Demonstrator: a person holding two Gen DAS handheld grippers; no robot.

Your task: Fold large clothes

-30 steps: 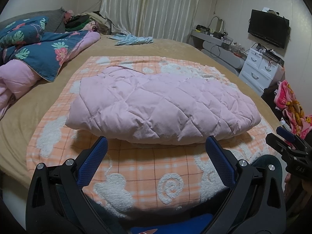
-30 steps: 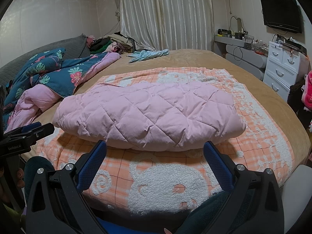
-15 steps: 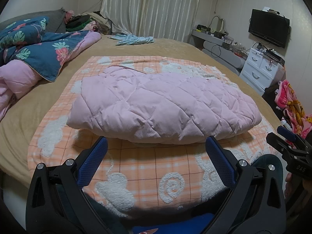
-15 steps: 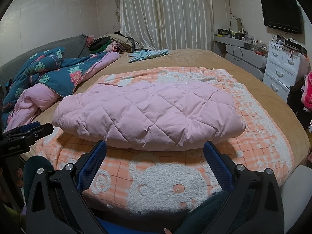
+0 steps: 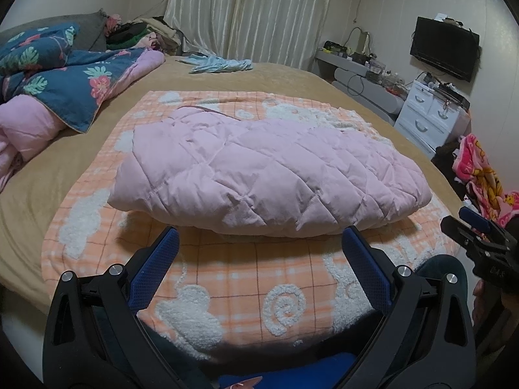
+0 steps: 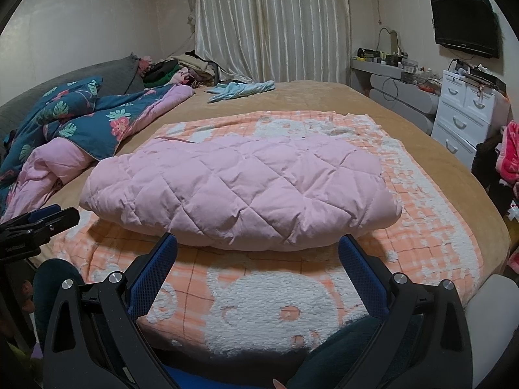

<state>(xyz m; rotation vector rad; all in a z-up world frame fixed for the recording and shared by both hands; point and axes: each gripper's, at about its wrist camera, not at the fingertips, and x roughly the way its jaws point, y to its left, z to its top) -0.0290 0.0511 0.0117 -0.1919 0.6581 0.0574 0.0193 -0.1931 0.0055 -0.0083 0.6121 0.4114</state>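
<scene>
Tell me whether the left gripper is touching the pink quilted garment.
Apart. In the left wrist view the open left gripper stops short of the pink quilted garment; orange blanket shows between them.

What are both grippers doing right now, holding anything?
Left gripper: open, empty, short of the pink quilted coat.
Right gripper: open, empty, also short of the coat.
</scene>
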